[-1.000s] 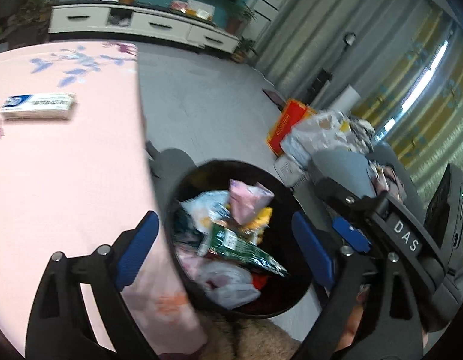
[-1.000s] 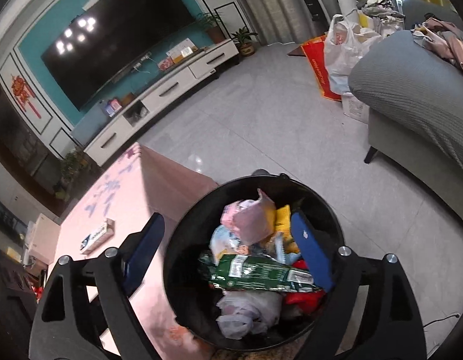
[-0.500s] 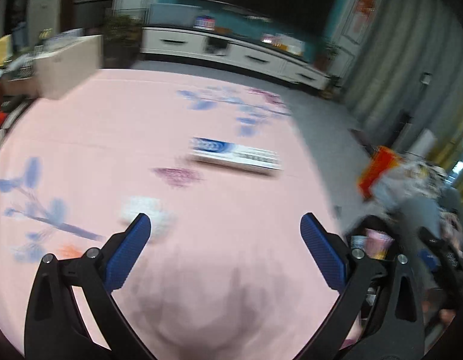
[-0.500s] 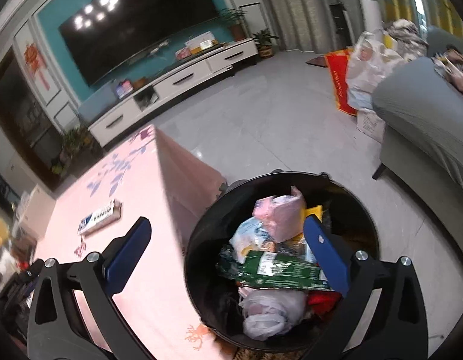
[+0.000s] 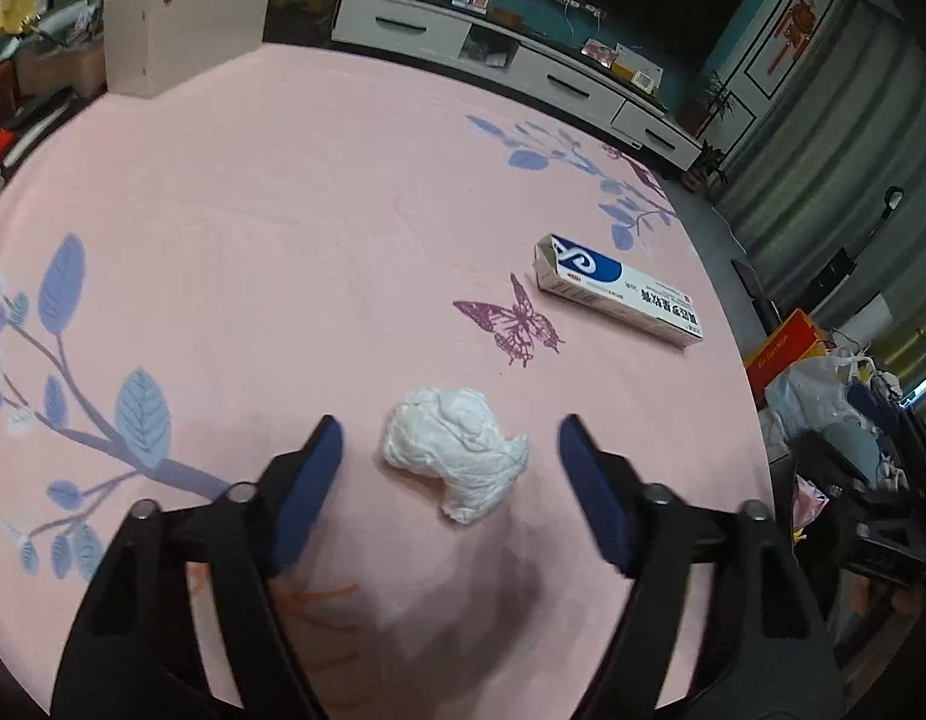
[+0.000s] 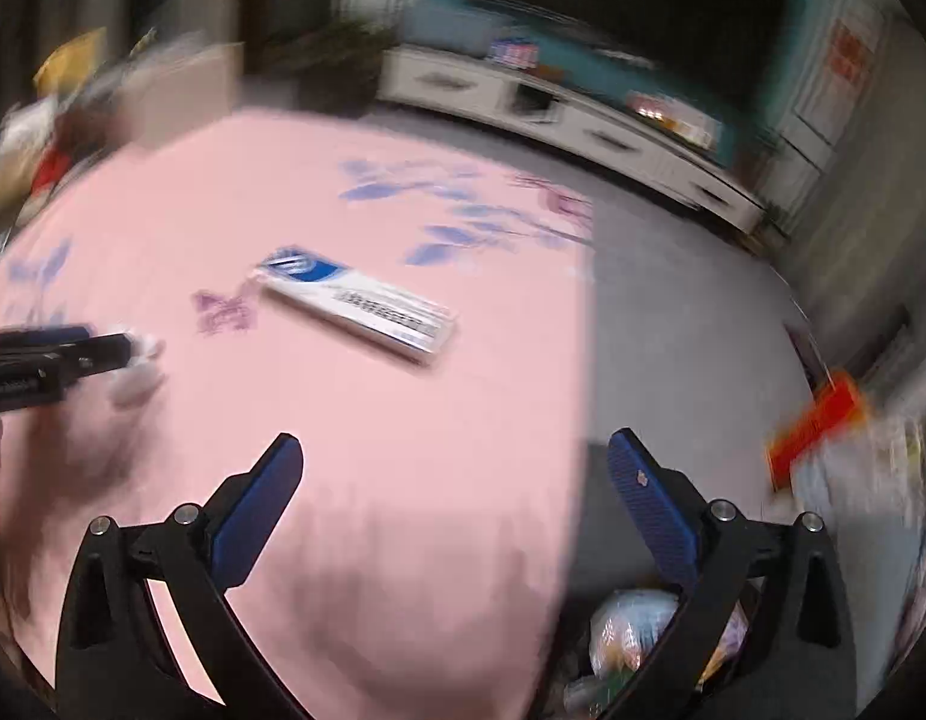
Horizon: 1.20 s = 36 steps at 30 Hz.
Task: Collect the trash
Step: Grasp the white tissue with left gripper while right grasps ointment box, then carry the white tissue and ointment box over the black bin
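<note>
A crumpled white tissue (image 5: 456, 453) lies on the pink tablecloth (image 5: 282, 228). My left gripper (image 5: 450, 450) straddles it, blue pads on either side; the jaws are closing and the pads stand clear of the tissue. Beyond it to the right lies a blue-and-white carton (image 5: 619, 288). In the blurred right wrist view the same carton (image 6: 357, 306) lies ahead of my right gripper (image 6: 453, 471), which hangs wide open with nothing between its pads. The left gripper's fingers (image 6: 54, 360) show at that view's left edge, by the tissue (image 6: 138, 366). The trash bin (image 6: 637, 648) with wrappers sits at the bottom right.
The table's right edge (image 6: 586, 360) drops to grey floor. A white TV cabinet (image 5: 523, 66) stands along the far wall. A beige box (image 5: 180, 30) stands past the table's far left. Bags and a red box (image 5: 787, 348) lie on the floor at the right.
Both grippers swung from over the bin to the table. The left one came down around the tissue and its jaws narrowed. The right one now faces the carton, wider open than a second ago.
</note>
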Each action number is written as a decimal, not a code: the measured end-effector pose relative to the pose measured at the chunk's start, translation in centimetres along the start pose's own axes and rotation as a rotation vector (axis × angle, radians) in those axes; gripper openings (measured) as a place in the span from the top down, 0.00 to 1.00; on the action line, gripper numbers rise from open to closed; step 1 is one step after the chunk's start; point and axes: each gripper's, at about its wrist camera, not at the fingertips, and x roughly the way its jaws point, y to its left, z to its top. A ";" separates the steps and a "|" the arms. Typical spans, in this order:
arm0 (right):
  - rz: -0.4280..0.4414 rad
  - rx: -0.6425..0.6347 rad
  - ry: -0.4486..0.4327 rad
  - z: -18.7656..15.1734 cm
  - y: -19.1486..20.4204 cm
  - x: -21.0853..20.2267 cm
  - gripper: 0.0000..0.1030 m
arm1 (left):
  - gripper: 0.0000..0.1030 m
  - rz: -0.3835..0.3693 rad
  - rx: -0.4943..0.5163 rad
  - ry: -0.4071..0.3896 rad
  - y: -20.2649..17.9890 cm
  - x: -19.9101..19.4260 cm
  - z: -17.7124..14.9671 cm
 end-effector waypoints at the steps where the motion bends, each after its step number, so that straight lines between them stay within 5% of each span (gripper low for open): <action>1: 0.026 -0.036 0.033 1.0 0.6 1.0 0.04 | 0.38 -0.018 -0.006 0.016 0.0 0.4 0.0; 4: 0.040 -0.118 0.081 4.1 2.2 3.3 0.04 | 0.50 -0.056 -0.029 0.022 -0.1 1.0 0.1; 5: 0.072 -0.146 0.080 5.3 2.6 4.0 0.04 | 0.65 -0.049 -0.026 0.024 -0.2 1.1 0.2; 6: 0.080 -0.157 0.082 5.9 2.8 4.4 0.03 | 0.68 -0.057 -0.022 0.043 -0.2 1.3 0.2; 13: -0.045 -0.260 0.146 8.6 4.8 9.4 0.03 | 0.71 -0.037 -0.053 0.000 1.2 -0.4 1.0; 24: 0.045 -0.096 0.204 9.8 3.3 13.4 0.05 | 0.71 -0.055 -0.154 -0.041 4.3 -2.7 2.4; 28: 0.170 0.105 0.247 9.7 1.1 13.9 0.33 | 0.71 -0.058 -0.150 -0.052 4.1 -3.4 2.1; 30: 0.166 0.177 0.244 9.6 0.2 13.8 0.52 | 0.71 -0.059 -0.149 -0.050 4.1 -3.5 2.0; 36: 0.232 0.356 0.240 8.0 -1.9 12.7 0.57 | 0.71 -0.067 -0.146 -0.064 4.4 -4.2 2.1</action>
